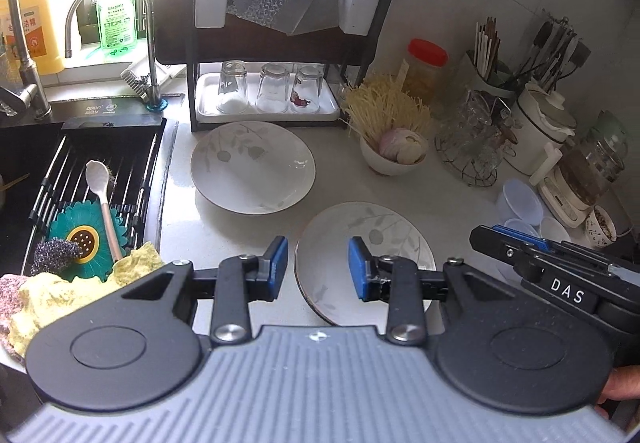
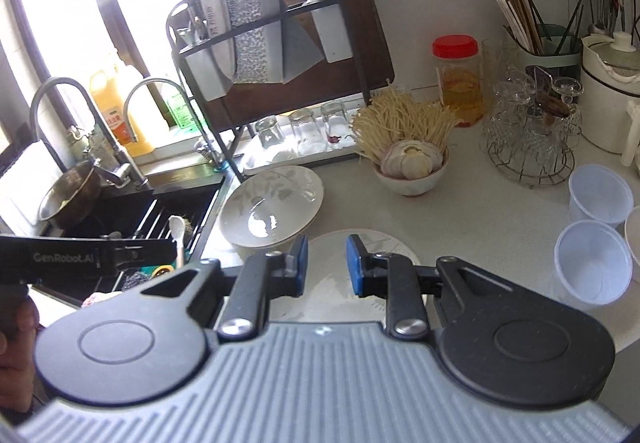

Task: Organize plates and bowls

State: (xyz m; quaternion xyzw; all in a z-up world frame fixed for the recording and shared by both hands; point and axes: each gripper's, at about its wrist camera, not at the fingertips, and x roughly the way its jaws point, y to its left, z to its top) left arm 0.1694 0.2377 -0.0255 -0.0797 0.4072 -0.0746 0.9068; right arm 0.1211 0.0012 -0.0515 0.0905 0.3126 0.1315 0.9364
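Note:
Two white leaf-patterned plates lie on the white counter. The far plate (image 1: pixel 253 167) sits in front of the dish rack; it also shows in the right wrist view (image 2: pixel 272 207). The near plate (image 1: pixel 366 243) lies right of it and closer. My left gripper (image 1: pixel 318 269) is open and empty, just above the near plate's left rim. My right gripper (image 2: pixel 326 265) is open and empty over the near plate (image 2: pixel 376 243). The right gripper also shows at the right edge of the left wrist view (image 1: pixel 520 243). A small white bowl (image 1: pixel 390 163) holds garlic.
A black dish rack (image 1: pixel 280 43) with upturned glasses (image 1: pixel 272 89) stands behind the plates. The sink (image 1: pixel 80 179) with a spoon, sponges and scourer lies left. Dry noodles, a red-lidded jar (image 1: pixel 426 69), a glass holder (image 1: pixel 472 139), utensil pots and plastic cups (image 2: pixel 592 263) crowd the right.

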